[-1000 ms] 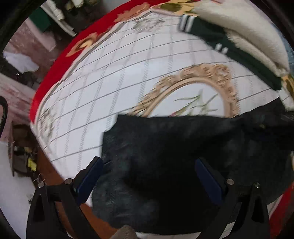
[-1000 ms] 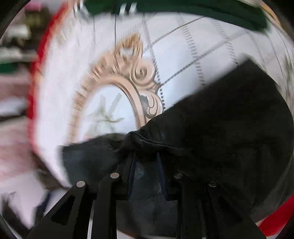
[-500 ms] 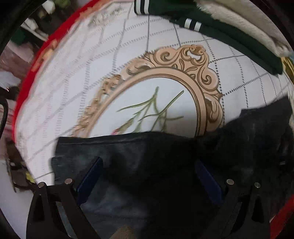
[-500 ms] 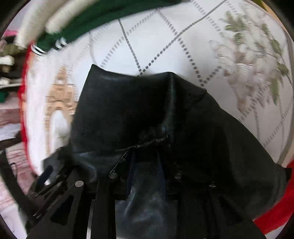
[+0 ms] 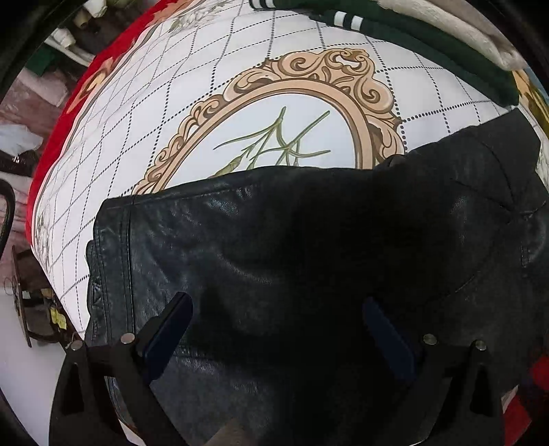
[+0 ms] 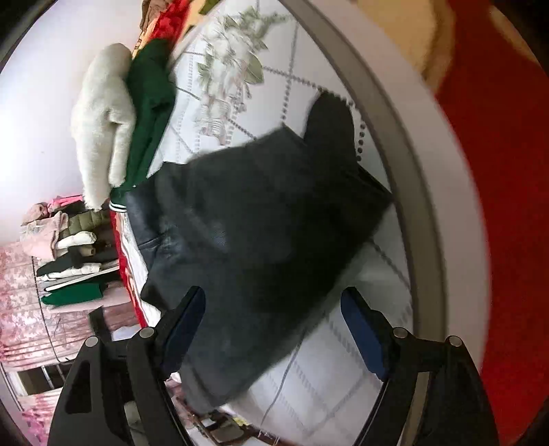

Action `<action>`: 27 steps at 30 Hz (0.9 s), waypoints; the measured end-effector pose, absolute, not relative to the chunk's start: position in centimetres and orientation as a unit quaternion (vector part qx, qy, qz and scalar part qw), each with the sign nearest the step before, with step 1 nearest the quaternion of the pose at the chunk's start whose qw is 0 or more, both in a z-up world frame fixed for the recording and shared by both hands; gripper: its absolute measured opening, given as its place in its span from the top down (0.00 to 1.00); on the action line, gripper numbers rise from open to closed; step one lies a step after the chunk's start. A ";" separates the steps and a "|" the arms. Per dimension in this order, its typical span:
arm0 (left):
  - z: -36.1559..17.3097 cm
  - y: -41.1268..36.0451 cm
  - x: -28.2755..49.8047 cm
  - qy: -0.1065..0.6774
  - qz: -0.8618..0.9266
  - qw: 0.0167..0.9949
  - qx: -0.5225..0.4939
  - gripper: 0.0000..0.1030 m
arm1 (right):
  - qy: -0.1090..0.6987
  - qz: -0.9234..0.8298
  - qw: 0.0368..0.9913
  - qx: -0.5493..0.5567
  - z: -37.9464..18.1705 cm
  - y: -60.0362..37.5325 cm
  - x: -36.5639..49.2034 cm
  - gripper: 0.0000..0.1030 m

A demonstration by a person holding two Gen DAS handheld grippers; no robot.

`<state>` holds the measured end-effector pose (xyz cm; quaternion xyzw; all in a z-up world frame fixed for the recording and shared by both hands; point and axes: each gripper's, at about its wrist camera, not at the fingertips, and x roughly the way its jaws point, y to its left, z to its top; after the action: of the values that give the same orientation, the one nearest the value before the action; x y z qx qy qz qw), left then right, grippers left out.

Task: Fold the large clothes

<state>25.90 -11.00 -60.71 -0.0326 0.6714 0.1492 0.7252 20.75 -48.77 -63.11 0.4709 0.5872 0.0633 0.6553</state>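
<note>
A black leather jacket (image 5: 308,240) is spread across the lower frame on a white quilted bedspread (image 5: 154,103). The left claw (image 5: 276,329) is held wide apart above it. Green and cream clothes (image 5: 411,31) are seen upper right.

Both wrist views look down close over the black leather jacket (image 5: 308,247) (image 6: 260,219); folded green garment (image 5: 411,37) (image 6: 151,99) at 12 and 10 o'clock.

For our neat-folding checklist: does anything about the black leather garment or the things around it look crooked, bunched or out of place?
Yes. The black leather garment lies skewed across the patterned cloth, its right side humped and creased, one flap poking out beyond the main fold. Both grippers are open, off it.
</note>
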 end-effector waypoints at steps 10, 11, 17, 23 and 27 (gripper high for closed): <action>-61.1 -12.2 27.6 0.650 0.141 0.747 0.012 0.00 | 0.495 0.131 0.682 0.522 -65.1 -43.5 27.0 0.78; -61.0 -12.7 27.8 0.647 0.140 0.749 0.016 0.00 | 0.488 0.137 0.689 0.519 -64.3 -43.3 27.5 0.79; -60.7 -15.9 29.9 0.633 0.102 0.768 -0.007 0.00 | 0.447 0.170 0.744 0.467 -55.4 -42.2 28.5 0.82; -61.5 -19.4 33.5 0.625 0.018 0.778 -0.063 0.00 | 0.442 0.184 0.807 0.347 -47.8 -39.5 28.8 0.82; -61.2 -17.4 33.6 0.630 -0.006 0.767 -0.120 0.02 | 0.449 0.198 0.830 0.267 -45.2 -35.6 29.9 0.82</action>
<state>33.65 -17.45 -61.23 -0.1199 0.6301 -0.0059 0.7672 29.86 -35.63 -45.25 0.2669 0.4489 0.1978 0.8295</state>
